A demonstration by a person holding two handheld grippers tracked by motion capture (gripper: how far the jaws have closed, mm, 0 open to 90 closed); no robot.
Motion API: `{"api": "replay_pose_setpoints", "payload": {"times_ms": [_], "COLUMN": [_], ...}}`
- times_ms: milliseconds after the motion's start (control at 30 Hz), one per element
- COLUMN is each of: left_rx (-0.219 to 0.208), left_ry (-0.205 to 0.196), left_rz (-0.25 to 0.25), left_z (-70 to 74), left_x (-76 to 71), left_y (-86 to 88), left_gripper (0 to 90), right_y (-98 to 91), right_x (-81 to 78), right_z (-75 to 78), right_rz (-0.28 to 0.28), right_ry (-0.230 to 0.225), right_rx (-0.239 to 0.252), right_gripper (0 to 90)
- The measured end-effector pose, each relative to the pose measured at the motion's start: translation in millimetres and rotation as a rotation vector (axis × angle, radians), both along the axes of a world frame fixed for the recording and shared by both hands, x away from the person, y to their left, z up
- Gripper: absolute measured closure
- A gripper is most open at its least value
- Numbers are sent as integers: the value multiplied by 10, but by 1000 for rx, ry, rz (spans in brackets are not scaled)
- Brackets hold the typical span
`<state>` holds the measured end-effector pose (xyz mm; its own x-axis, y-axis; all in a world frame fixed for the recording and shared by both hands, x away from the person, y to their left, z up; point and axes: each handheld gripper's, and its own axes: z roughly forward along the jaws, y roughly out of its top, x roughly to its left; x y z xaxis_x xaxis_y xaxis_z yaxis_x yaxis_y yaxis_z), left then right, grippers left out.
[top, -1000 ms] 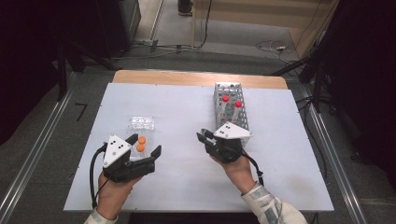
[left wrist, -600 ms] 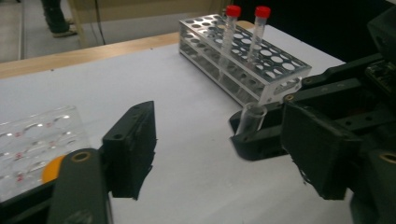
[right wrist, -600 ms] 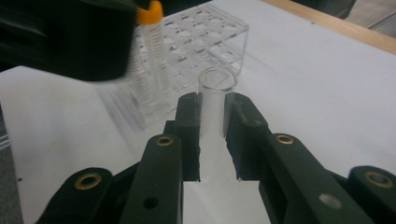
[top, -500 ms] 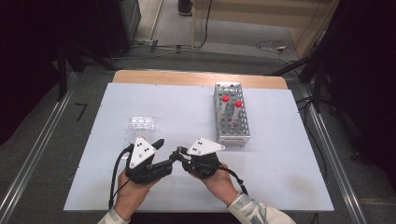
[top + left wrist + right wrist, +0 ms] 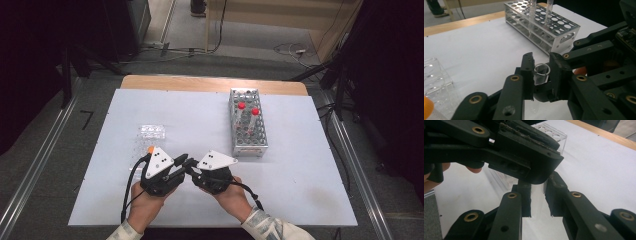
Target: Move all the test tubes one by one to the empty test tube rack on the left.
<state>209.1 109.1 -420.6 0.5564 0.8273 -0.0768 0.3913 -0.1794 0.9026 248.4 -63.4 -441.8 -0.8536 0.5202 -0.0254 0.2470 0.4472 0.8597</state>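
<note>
At the front middle of the white table (image 5: 300, 180) my two grippers meet tip to tip. A clear, uncapped tube (image 5: 542, 72) sits between the pads of my left gripper (image 5: 541, 67), whose jaws have just been closing on it. My right gripper (image 5: 537, 187) is shut on the same clear tube (image 5: 537, 200) from the opposite side. In the high view the left gripper (image 5: 184, 161) and right gripper (image 5: 194, 174) overlap and hide the tube. An orange cap (image 5: 150, 149) shows just left of the left gripper.
A metal tube rack (image 5: 248, 125) stands at the back right with two red-capped tubes (image 5: 241, 106) in it. A clear plastic rack (image 5: 151, 132) lies left of centre, just behind my left hand. A wooden edge (image 5: 210, 84) runs along the table's far side.
Both grippers have come together at the front middle, the left moving right and the right moving left and nearer. The left jaws went from wide to closed around the tube.
</note>
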Motion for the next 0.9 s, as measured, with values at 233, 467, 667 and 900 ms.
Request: {"api": "replay_pose_setpoints", "payload": {"times_ms": [233,467,667,900], "left_rx": [3,-1,-40,-57], "left_ry": [4,6,13,9], "left_rz": [0,-2,-11,-3], "left_z": [-2,12,113,241], "left_x": [-2,-11,-85,-225], "left_y": [3,22,147,373], "left_gripper": [762,769,769,769], "right_y": [1,4,-48,-183], "right_x": [-11,-8,-33,-35], "right_z": [-6,3,21,45], "right_rz": [-4,16,53,44], "right_ry": [-8,15,29,44], "right_rx": [-4,-4,-25,-22], "right_gripper": [729,534,328,297]}}
